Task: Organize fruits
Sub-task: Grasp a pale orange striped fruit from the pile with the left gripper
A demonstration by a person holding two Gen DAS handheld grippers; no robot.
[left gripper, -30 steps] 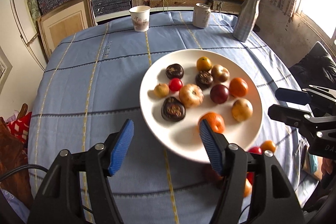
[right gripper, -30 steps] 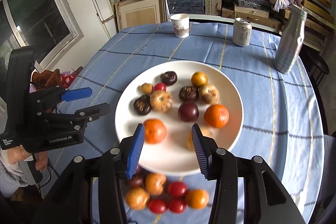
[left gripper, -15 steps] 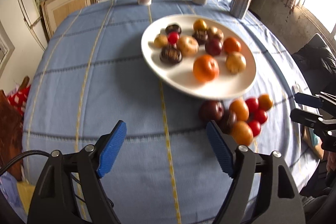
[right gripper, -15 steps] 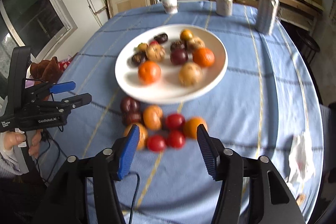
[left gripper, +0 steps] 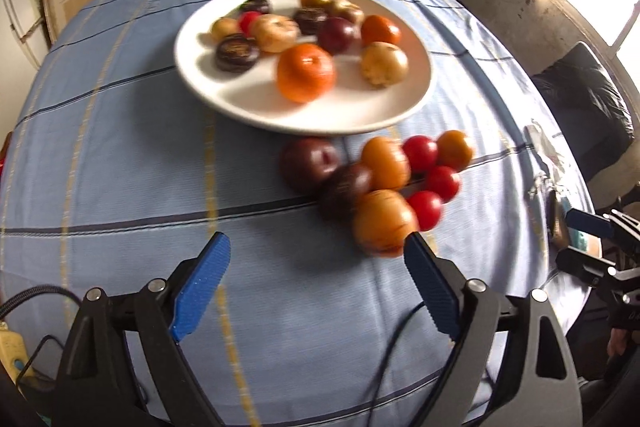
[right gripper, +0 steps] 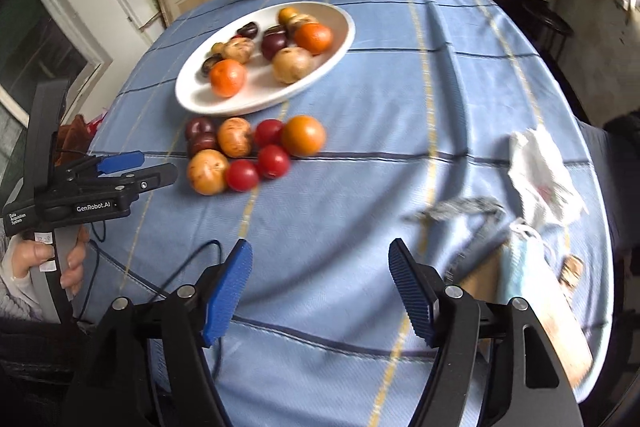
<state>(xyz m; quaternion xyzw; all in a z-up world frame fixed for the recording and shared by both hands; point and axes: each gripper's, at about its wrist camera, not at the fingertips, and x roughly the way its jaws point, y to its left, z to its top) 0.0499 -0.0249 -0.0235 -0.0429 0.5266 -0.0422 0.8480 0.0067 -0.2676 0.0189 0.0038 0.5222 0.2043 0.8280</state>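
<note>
Both hand-held grippers are farther back than a second ago: then they hung over the white plate (left gripper: 416, 95), now the left hand-held gripper (left gripper: 316, 283) and the right hand-held gripper (right gripper: 320, 287) sit above the near edge of the surface (left gripper: 120, 155), jaws spread wide and empty. That pullback uncovers the loose fruit cluster (left gripper: 380, 183), eight or so pieces touching one another on the cloth just beside the plate's near rim. I judge these are what is left to move onto the plate, which already carries about ten fruits. The pieces are round, so no single fruit points anywhere. The cluster itself is elongated, and in the left wrist view its long axis runs left to right along the rim.
</note>
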